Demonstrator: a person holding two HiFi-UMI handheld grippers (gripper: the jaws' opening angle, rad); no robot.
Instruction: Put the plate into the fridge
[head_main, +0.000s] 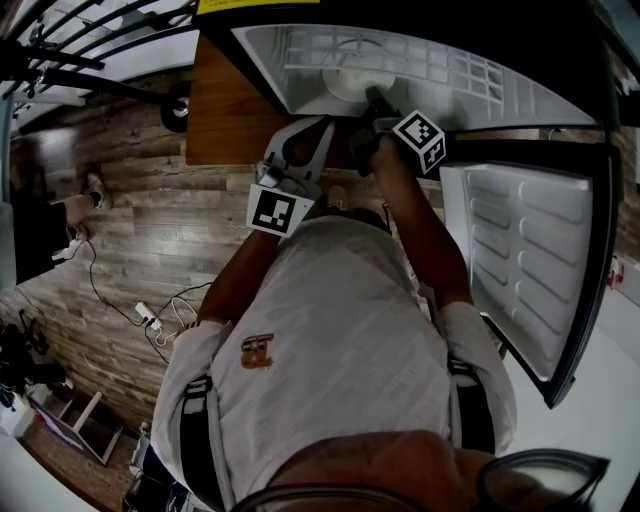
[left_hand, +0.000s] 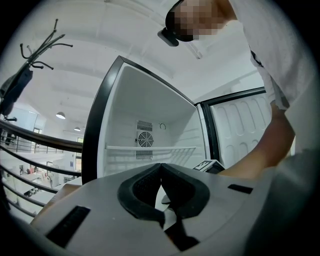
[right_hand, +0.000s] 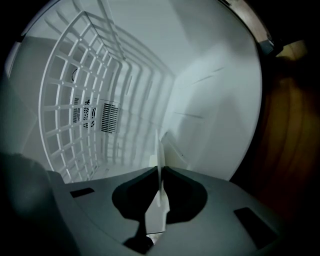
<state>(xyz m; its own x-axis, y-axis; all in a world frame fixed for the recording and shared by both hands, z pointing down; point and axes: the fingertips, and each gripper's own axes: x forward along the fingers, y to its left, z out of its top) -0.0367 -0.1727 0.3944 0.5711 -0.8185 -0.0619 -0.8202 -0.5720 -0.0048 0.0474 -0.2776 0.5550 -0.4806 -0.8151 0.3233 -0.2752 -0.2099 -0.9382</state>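
Observation:
In the right gripper view, a thin white plate (right_hand: 160, 150) stands edge-on between the pads of my right gripper (right_hand: 160, 175), which is shut on its rim. From the head view, that gripper (head_main: 372, 97) reaches into the open white fridge (head_main: 470, 95) and holds the plate (head_main: 352, 78) over the fridge floor, below the wire shelf (right_hand: 75, 100). My left gripper (head_main: 318, 128) hangs just outside the fridge opening. In its own view its jaws (left_hand: 161, 167) are shut and hold nothing.
The fridge door (head_main: 520, 270) stands swung open at the right. A brown wooden cabinet side (head_main: 225, 110) borders the fridge on the left. Wood-plank floor (head_main: 150, 240) with cables lies at the left. The fridge's back wall has a fan (left_hand: 145, 140).

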